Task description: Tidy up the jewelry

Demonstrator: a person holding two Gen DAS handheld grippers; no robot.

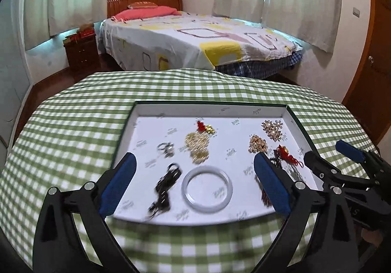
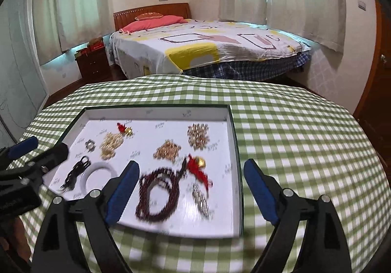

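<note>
A shallow white tray [image 1: 146, 114] [image 2: 229, 124] lies on the checked tablecloth and holds several jewelry pieces. In the left wrist view I see a white bangle [image 1: 207, 189], a black cord piece [image 1: 166, 182], a silver ring [image 1: 166, 148], a gold chain pile [image 1: 198, 147] and pearl brooches [image 1: 272, 127]. In the right wrist view a dark red bead bracelet [image 2: 157, 196] with a red tassel [image 2: 199, 170] lies near the front. My left gripper [image 1: 195, 180] is open above the bangle. My right gripper [image 2: 191, 187] is open above the bead bracelet. Both are empty.
The table wears a green and white checked cloth [image 1: 73, 126] [image 2: 305, 138]. Behind it stand a bed [image 1: 195, 40], a dark wooden nightstand [image 1: 81, 55] at the left and a wooden door [image 1: 376, 65] at the right. Curtains cover the windows.
</note>
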